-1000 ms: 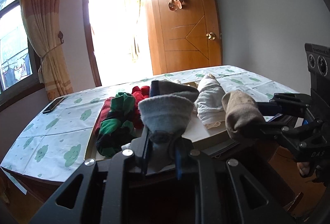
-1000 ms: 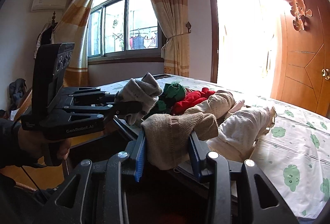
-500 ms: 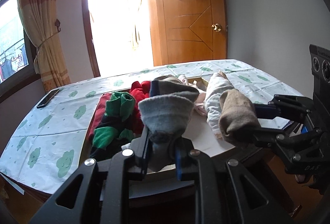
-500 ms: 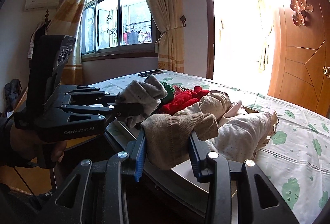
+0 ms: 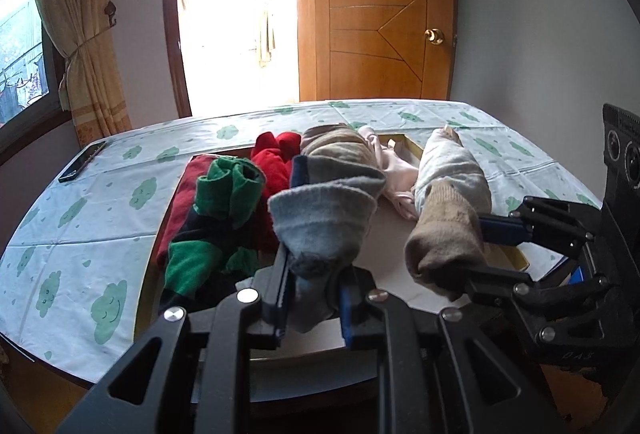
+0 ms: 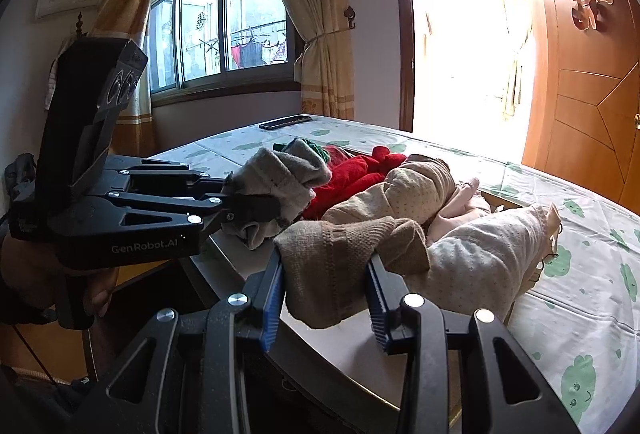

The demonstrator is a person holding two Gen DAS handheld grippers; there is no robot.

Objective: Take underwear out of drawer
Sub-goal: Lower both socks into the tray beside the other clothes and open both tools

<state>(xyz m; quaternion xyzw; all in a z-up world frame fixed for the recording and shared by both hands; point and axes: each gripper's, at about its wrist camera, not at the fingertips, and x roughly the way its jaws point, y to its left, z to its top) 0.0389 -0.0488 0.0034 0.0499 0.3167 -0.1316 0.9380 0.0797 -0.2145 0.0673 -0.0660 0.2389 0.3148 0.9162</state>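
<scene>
A: Left gripper (image 5: 314, 298)?
B: Clamped tight on a grey roll (image 5: 324, 222), jaws pinching its lower end. Held above the drawer (image 5: 516, 262), roll flaring out wide above the pads.

A: Right gripper (image 6: 326, 298)?
B: Clamped on a tan roll (image 6: 344, 258), blue pads (image 6: 274, 298) pressing both sides. Seen from the left camera too, off to the right, tan roll sticking up past the fingertips.

A: Where relative to each other?
B: Side by side, near but apart. Grey roll to the left of the tan one, both over the front part of the drawer.

A: Still in the drawer?
B: Green and black bundle (image 5: 216, 218) at the left, red bundle (image 5: 276, 158) behind it. Striped beige roll (image 5: 340, 150) in the middle, pink cloth (image 5: 396, 174) beside that, pale dotted roll (image 5: 456, 162) at the right. White drawer floor (image 5: 384, 254) bare at the front.

A: Around the drawer?
B: Bed sheet (image 5: 80, 234) with green clouds, drawer resting on it. Dark phone (image 5: 82, 161) lying near the far left corner. Wooden door (image 5: 380, 26) and bright doorway behind, curtain (image 5: 76, 34) tied back at the left.

A: Person visible?
B: Only a hand (image 6: 36, 282) under the left gripper's handle, seen from the right camera.
</scene>
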